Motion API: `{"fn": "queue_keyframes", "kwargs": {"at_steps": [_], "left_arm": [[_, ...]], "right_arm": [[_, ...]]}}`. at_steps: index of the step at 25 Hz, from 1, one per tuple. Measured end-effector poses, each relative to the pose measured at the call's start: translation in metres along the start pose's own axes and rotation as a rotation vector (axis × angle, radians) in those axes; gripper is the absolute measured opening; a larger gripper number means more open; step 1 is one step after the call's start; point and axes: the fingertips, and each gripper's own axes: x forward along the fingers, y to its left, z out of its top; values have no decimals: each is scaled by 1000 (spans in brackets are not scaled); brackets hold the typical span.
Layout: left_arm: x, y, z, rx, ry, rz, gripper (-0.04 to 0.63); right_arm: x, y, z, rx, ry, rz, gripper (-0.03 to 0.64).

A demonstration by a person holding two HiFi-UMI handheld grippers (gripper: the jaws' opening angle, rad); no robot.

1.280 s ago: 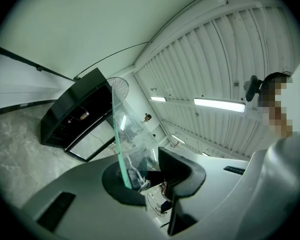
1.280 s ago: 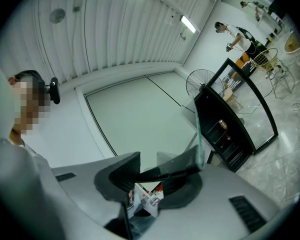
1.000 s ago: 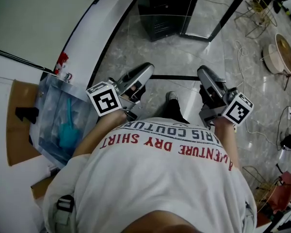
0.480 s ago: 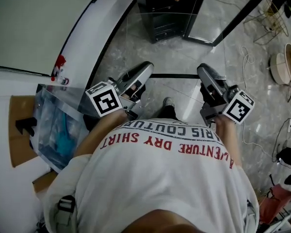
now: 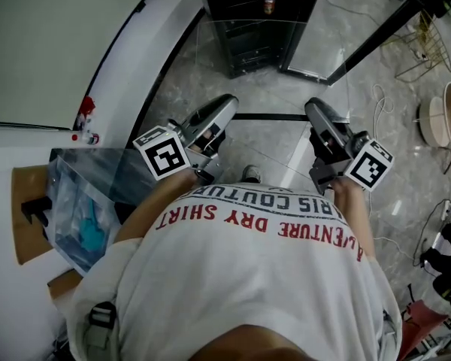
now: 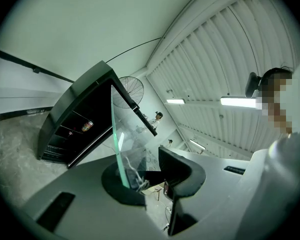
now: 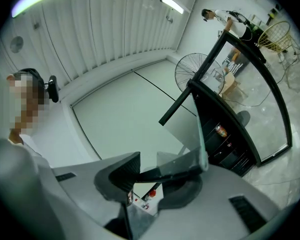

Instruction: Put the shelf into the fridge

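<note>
A clear glass shelf (image 5: 286,89) hangs level in front of the person, held at both sides. My left gripper (image 5: 225,105) is shut on its left edge, and that edge shows as a green strip (image 6: 117,144) between the jaws. The right gripper (image 5: 313,110) is shut on the opposite edge (image 7: 202,144). Ahead stands the black fridge (image 5: 259,13), its glass door (image 5: 368,40) swung open to the right. Dark racks and a can (image 5: 268,6) show inside it. The fridge (image 6: 75,119) also fills the left of the left gripper view, and the fridge (image 7: 230,134) stands beyond the shelf in the right gripper view.
A clear plastic bin (image 5: 90,209) and brown cardboard (image 5: 26,216) lie at the left by the white wall. On the marble floor to the right are a round basin (image 5: 445,119), cables and a wire chair (image 5: 428,43). A standing fan (image 6: 127,89) is behind the fridge.
The fridge has come nearer and looms larger in both gripper views; the bin has slid back on the left. Both grippers keep their hold on the shelf.
</note>
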Motion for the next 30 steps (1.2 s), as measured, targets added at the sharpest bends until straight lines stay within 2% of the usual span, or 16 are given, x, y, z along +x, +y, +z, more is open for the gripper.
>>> {"fn": "queue_keyframes", "kwargs": {"at_steps": [5, 16, 20, 27, 30], "left_arm": [[29, 6, 7, 14, -8, 11, 103], [64, 20, 12, 37, 9, 38, 104], [73, 32, 16, 16, 10, 45, 106], [127, 78, 56, -22, 21, 76, 106], [139, 85, 64, -19, 14, 74, 106]], "right_arm": [[5, -21, 23, -16, 8, 14, 109], [11, -55, 45, 3, 21, 3, 110], [21, -67, 49, 2, 29, 5, 110], [69, -122, 88, 52, 63, -23, 112], [78, -131, 97, 50, 66, -23, 112]]}}
